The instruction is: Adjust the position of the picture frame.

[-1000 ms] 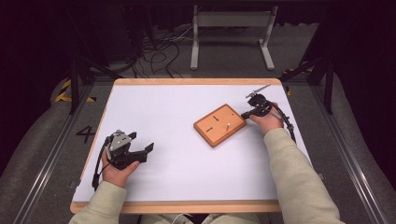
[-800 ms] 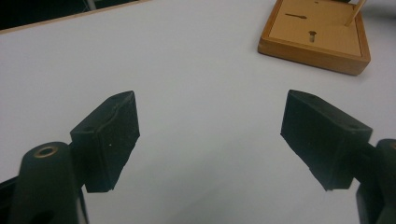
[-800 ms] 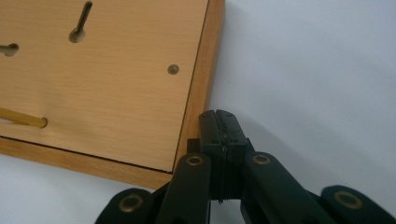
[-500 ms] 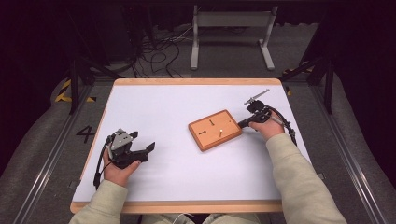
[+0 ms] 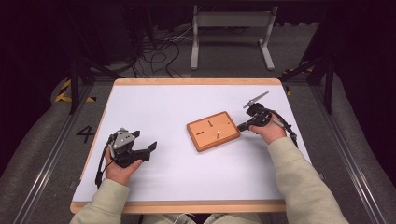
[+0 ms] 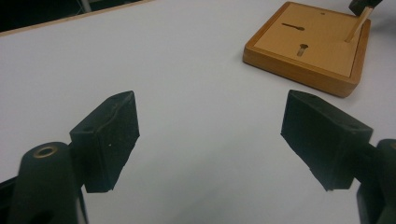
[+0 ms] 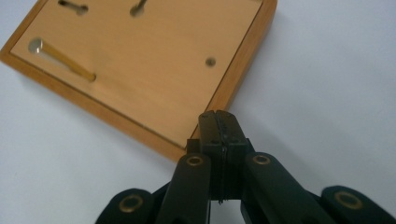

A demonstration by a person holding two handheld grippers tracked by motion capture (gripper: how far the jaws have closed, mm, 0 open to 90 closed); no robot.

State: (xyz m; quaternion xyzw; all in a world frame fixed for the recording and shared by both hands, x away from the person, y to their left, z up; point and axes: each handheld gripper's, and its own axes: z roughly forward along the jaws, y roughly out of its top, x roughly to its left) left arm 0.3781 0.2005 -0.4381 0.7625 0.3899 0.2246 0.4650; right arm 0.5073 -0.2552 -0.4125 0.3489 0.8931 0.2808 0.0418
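Wooden board [image 5: 213, 130] is what has shifted under our right gripper [image 5: 240, 126]: a second ago it lay nearer the right edge of the table, turned more steeply, and now it sits closer to the middle, its long side more nearly square to us. We judge this as a nudge, not a carry, since the right gripper [image 7: 219, 122] has its jaws pressed together on nothing, their joined tip set against the board's corner edge. Pushing like this seems meant to place the board for peg work, so the real job has hardly begun. Our left gripper [image 5: 145, 150] rests near the front left of the table [image 5: 154, 107], well apart from the board, its jaws spread wide and empty; in the left gripper view the black pads [image 6: 112, 140] look matte and slightly scuffed. The board [image 6: 308, 49] is a thick, rounded-corner block of warm varnished wood with a paler inset top, cut with narrow slots and small round holes. One slim wooden peg [image 7: 63, 59] stands in it, round and smooth. The table is covered in plain white, matte sheet with a light wooden rim.
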